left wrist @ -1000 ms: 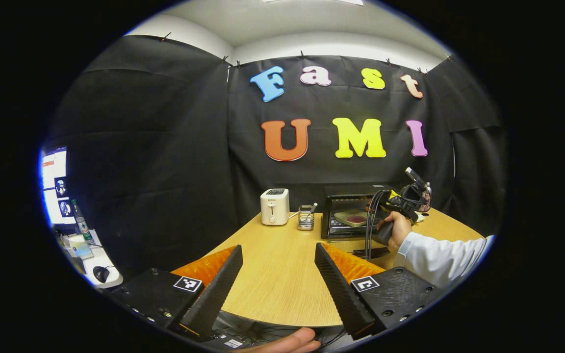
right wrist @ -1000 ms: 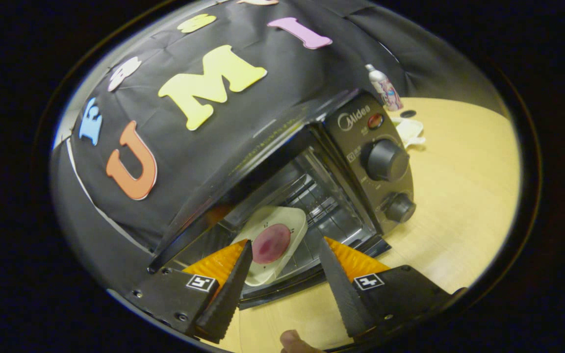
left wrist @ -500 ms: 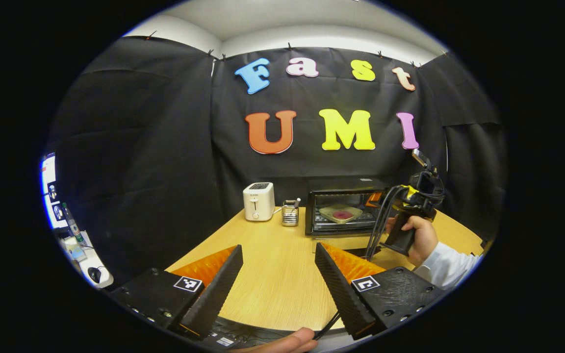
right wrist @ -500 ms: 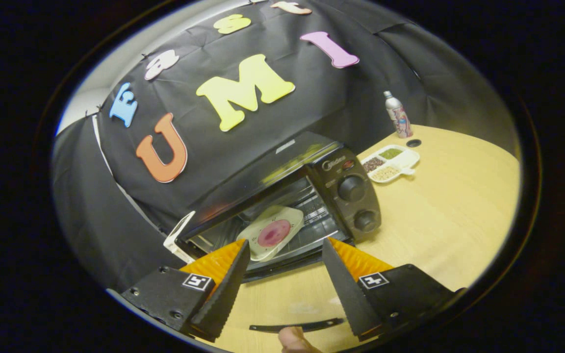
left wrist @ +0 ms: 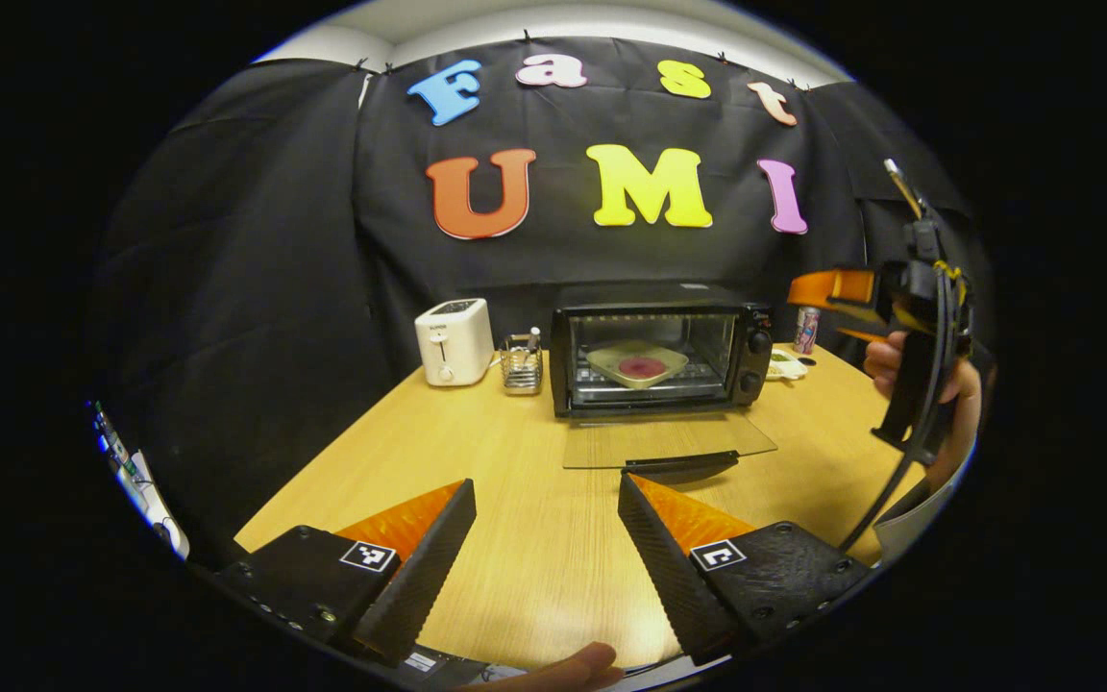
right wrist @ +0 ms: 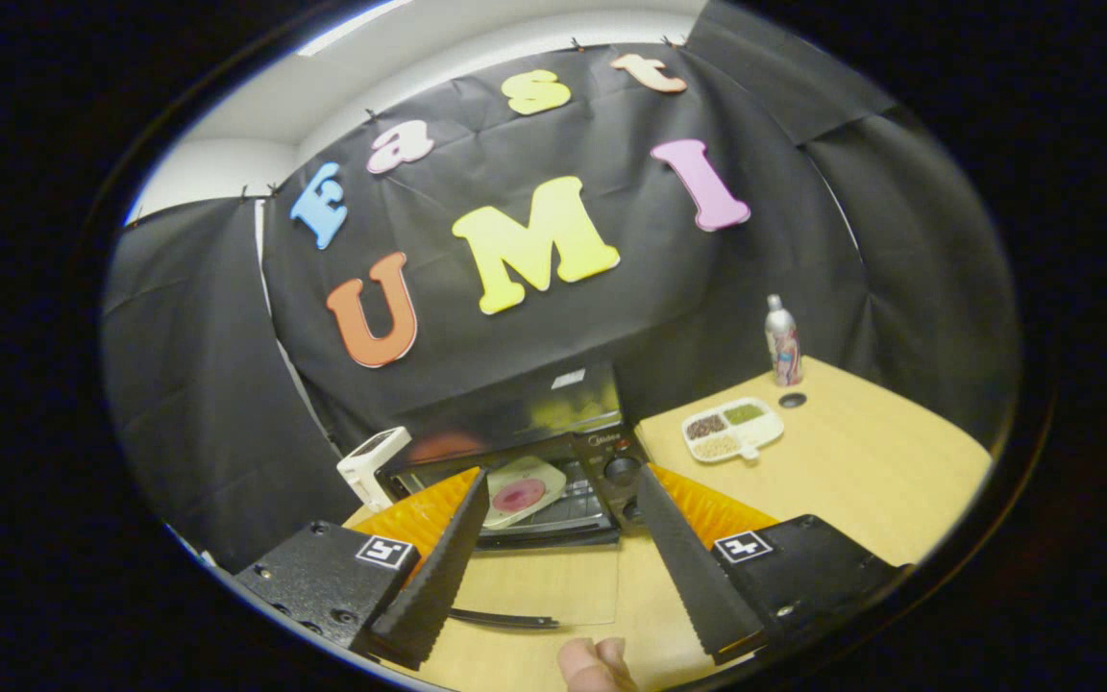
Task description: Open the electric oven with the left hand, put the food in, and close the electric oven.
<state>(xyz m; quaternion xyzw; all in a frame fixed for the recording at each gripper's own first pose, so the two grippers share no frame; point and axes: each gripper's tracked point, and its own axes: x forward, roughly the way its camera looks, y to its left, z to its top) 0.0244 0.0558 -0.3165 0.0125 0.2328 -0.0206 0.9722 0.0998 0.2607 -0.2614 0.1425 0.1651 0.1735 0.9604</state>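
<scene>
The black electric oven stands at the back of the wooden table, its glass door folded down flat. Inside on the rack lies a pale plate with a round dark-red piece of food. My left gripper hovers open and empty over the near part of the table. The right gripper is held up at the right, well back from the oven. In the right gripper view the right gripper stands open and empty above the lowered door, with the oven and the plate beyond.
A white toaster and a small wire holder stand left of the oven. To its right are a divided snack dish, a bottle and a small dark cap. The table edge runs close below my left gripper.
The right gripper has pulled back and up, away from the oven, leaving the plate inside. The left gripper view has turned to face the oven. Both stay open.
</scene>
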